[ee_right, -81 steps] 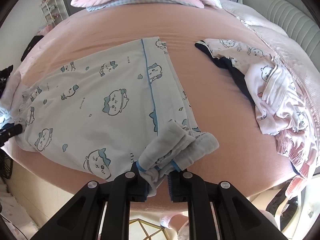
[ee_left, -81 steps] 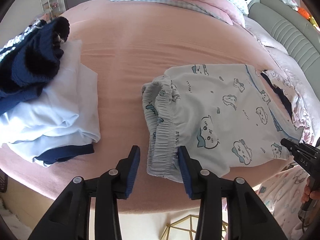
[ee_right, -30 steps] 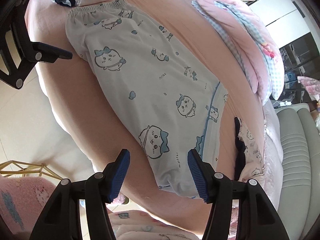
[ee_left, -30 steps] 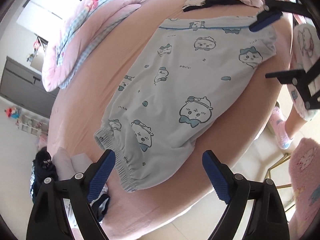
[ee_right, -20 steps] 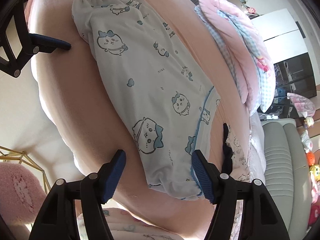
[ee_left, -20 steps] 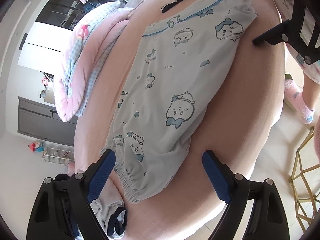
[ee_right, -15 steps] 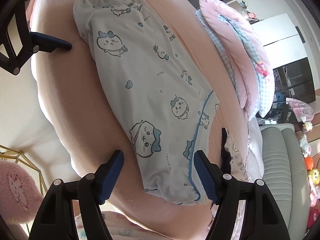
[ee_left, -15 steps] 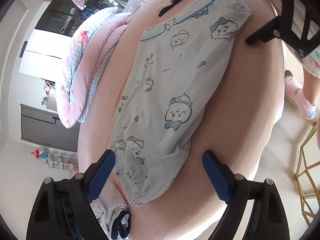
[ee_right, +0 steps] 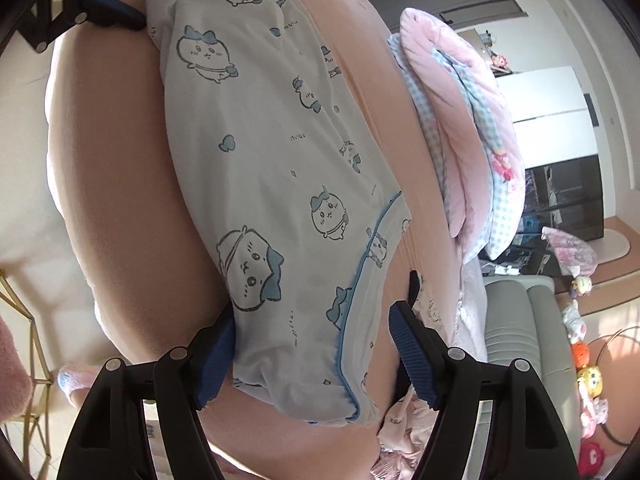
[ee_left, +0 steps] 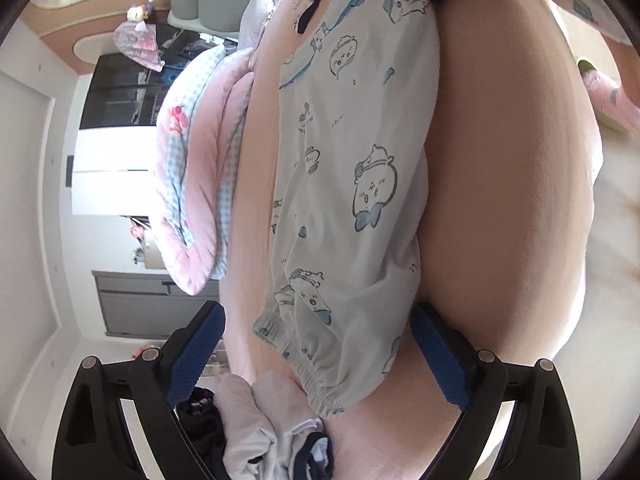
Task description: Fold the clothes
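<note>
While the printed pyjama trousers lie flat on the pink bed, both grippers straddle opposite ends unclenched — left gripper opening at the waistband, right gripper at the cuffs.

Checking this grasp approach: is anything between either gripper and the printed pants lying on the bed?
Nothing visible is in the way. The left gripper, jaws opening, straddles the waistband end of the pants; the right gripper is open around the hem end. The pile of clothes lies beside the waistband, not across it.

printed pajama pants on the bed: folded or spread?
Folded lengthwise, laid out full length: the pajama pants show as one leg-wide strip from waistband to cuff.
</note>
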The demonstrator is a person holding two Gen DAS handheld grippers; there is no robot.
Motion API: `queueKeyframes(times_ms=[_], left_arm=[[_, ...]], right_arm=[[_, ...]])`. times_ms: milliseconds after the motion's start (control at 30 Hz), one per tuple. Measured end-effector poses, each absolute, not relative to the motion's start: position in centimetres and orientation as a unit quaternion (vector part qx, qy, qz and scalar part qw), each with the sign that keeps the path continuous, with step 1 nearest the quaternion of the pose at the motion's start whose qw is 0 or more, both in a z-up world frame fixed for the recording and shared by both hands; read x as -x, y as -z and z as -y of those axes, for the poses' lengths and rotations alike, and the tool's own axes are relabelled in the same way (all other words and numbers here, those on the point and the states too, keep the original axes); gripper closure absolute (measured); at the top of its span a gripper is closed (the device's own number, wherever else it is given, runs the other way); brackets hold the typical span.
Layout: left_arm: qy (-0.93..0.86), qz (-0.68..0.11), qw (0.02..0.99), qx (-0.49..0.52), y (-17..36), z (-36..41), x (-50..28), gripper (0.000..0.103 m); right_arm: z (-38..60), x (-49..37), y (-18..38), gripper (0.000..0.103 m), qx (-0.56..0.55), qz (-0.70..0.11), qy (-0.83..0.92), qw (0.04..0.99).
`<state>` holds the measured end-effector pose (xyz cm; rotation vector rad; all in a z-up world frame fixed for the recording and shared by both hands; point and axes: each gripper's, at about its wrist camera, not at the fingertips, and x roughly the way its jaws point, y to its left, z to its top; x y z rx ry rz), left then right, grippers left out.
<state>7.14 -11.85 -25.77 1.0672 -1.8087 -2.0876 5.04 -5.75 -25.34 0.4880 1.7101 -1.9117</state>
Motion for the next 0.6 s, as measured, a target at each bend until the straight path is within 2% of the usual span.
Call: queueKeyframes(times_ms=[200,267,467,600], left_arm=[[0.715,0.591,0.093,-0.361,25.3,12.5,-6.1,0.005],[0.724,0.578,0.093,-0.365,24.9,12.9,-5.8,0.000],[0.737,0.539,0.106,-0.395,24.0,14.1,-4.5,0.000],[0.727,0.551,0.120,-0.392,24.1,14.0,-4.7,0.000]], right_arm=[[6.5,-5.0,26.4,0.027,-0.137,-0.663,0.693,0.247],[6.7,-4.8,26.5,0.027,-0.137,-0.660,0.696,0.248],[6.6,-3.6,26.0,0.025,-0.155,-0.633,0.714,0.255],[6.6,-3.0,25.8,0.025,-0.173,-0.623,0.721,0.249]])
